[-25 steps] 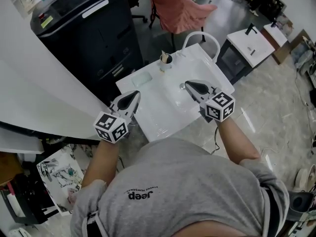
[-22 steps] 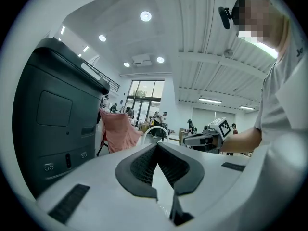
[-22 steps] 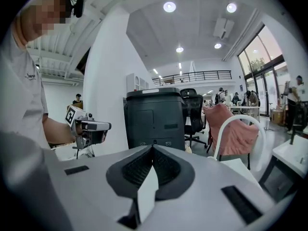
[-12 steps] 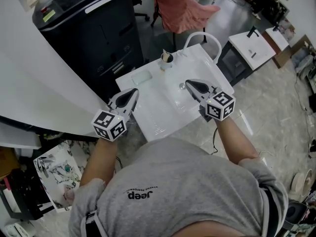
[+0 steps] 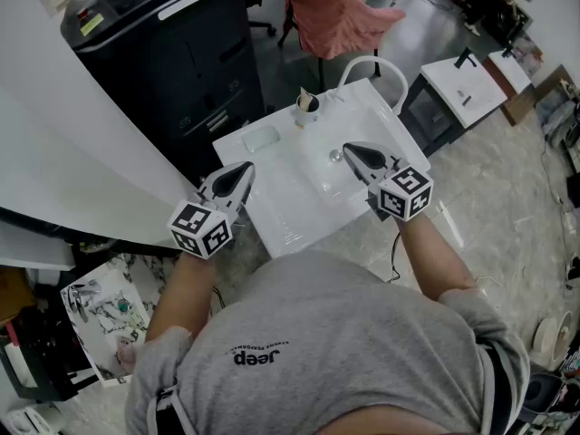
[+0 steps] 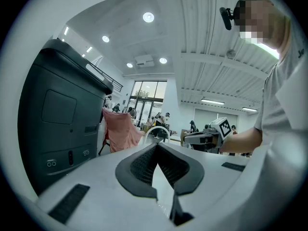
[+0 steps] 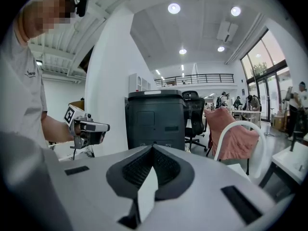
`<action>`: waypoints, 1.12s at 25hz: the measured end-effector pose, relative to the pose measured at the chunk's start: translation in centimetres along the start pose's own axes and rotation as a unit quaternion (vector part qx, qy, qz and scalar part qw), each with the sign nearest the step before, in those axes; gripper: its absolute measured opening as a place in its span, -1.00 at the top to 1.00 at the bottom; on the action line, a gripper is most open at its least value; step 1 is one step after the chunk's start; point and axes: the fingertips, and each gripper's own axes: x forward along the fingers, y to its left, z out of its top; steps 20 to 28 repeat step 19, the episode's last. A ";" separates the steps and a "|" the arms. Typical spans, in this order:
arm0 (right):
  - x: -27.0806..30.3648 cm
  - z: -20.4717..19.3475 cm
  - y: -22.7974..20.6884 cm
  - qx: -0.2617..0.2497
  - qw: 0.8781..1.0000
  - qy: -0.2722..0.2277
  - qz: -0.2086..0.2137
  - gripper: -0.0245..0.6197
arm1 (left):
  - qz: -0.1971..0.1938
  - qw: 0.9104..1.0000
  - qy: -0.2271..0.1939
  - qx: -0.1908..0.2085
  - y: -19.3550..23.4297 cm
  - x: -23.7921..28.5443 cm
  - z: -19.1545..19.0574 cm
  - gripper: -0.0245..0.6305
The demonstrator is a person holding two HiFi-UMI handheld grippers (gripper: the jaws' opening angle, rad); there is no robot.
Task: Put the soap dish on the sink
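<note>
A pale greenish soap dish [image 5: 260,140] lies on the back left corner of the white sink [image 5: 288,225]. My left gripper [image 5: 248,168] hovers at the sink's left edge, a little nearer than the dish, its jaws together and empty. Over the basin by the drain [image 5: 334,156], my right gripper [image 5: 348,149] is also shut, with nothing in it. In the left gripper view the left gripper [image 6: 157,146] points level toward a pink chair, with the right gripper [image 6: 211,134] off to its right. The right gripper [image 7: 153,147] faces the black cabinet; the left gripper [image 7: 89,127] shows at its left.
A small cup [image 5: 306,108] stands at the sink's back edge. A tall black cabinet [image 5: 172,53] stands behind the sink at left, a pink-draped chair [image 5: 331,12] beyond it. A white curved rail [image 5: 372,66] rises behind the sink. A second white unit [image 5: 458,84] stands at right.
</note>
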 end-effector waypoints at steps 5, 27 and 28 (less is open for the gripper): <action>-0.1 0.2 0.2 -0.004 1.000 0.000 0.002 0.75 | -0.001 1.000 0.000 -0.001 -0.1 -0.1 0.2 0.88; 0.0 0.4 0.3 -0.011 1.000 -0.003 0.004 0.75 | 0.000 1.000 -0.003 -0.003 0.1 -0.2 0.2 0.88; 0.0 0.4 0.3 -0.011 1.000 -0.003 0.004 0.75 | 0.000 1.000 -0.003 -0.003 0.1 -0.2 0.2 0.88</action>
